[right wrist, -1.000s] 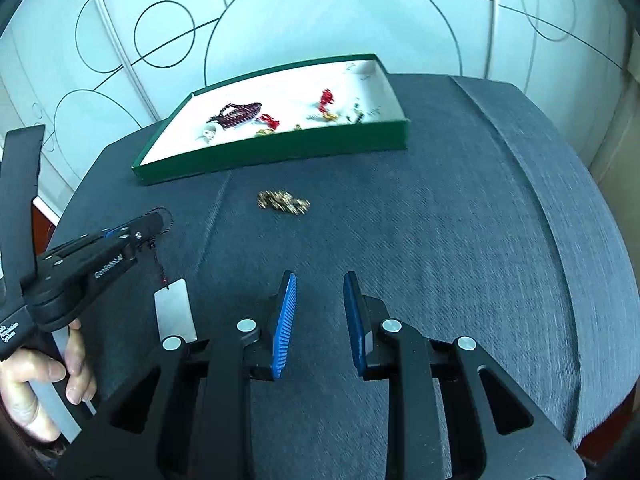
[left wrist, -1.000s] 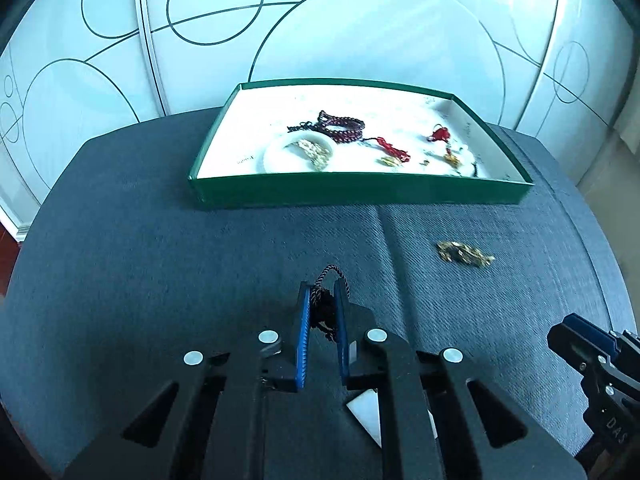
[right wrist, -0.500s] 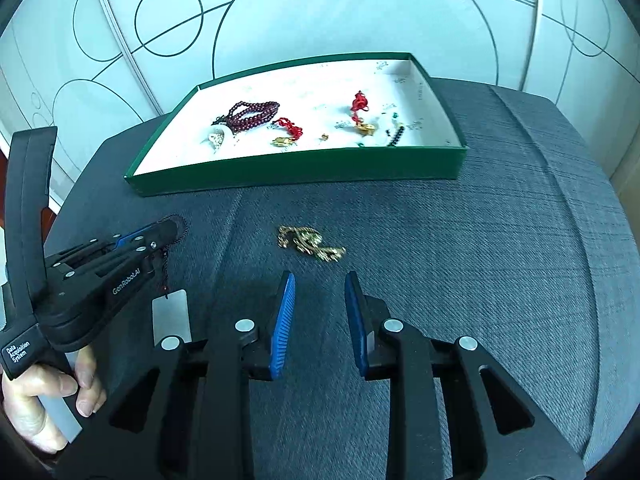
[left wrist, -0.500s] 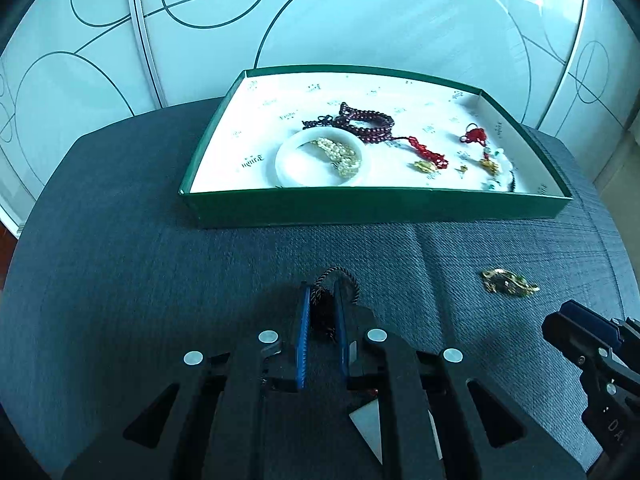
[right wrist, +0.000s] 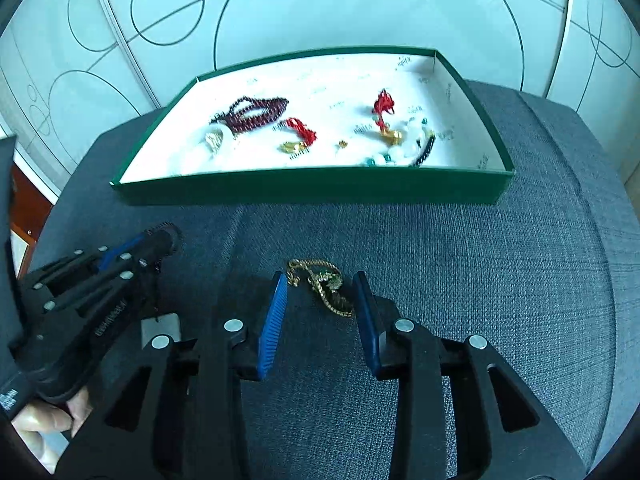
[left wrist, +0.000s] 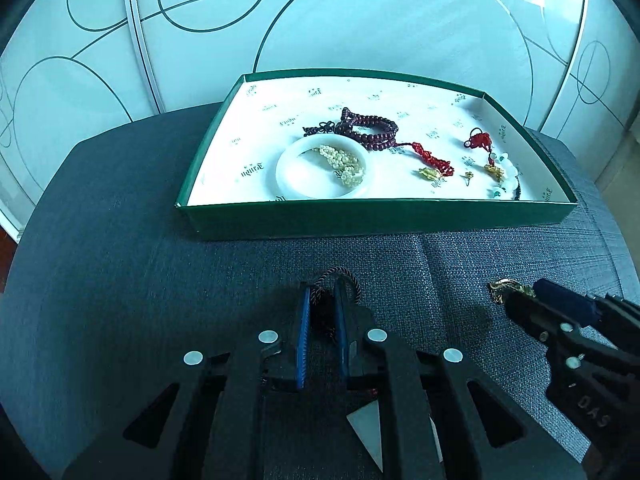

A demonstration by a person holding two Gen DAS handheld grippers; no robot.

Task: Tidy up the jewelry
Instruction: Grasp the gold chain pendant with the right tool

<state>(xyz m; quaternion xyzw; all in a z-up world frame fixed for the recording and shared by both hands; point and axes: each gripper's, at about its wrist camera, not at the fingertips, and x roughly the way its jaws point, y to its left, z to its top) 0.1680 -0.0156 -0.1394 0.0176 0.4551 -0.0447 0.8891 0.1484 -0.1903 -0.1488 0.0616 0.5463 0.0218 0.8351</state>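
My left gripper (left wrist: 322, 300) is shut on a dark braided cord (left wrist: 338, 276). The cord's loop pokes out above the fingertips and a white tag (left wrist: 370, 424) hangs under the gripper. A gold chain with a green stone (right wrist: 326, 286) lies on the grey fabric. My right gripper (right wrist: 322, 280) straddles it with its jaws opening, and the blue pads do not touch it. In the left wrist view the right gripper (left wrist: 532, 300) covers most of the gold chain (left wrist: 504, 286). The left gripper (right wrist: 160, 240) shows at the left of the right wrist view.
A green box (left wrist: 360, 216) with a white lining stands behind both grippers. It holds a white bangle (left wrist: 288, 176), a dark red bead bracelet (left wrist: 372, 128), red tassels and small gold pieces. Frosted glass panels rise behind the fabric top. A hand (right wrist: 44, 424) grips the left tool.
The right gripper has come forward and down over the gold chain and its jaws have spread wider. The left gripper drew nearer the box at first, then stayed put, still holding the cord.
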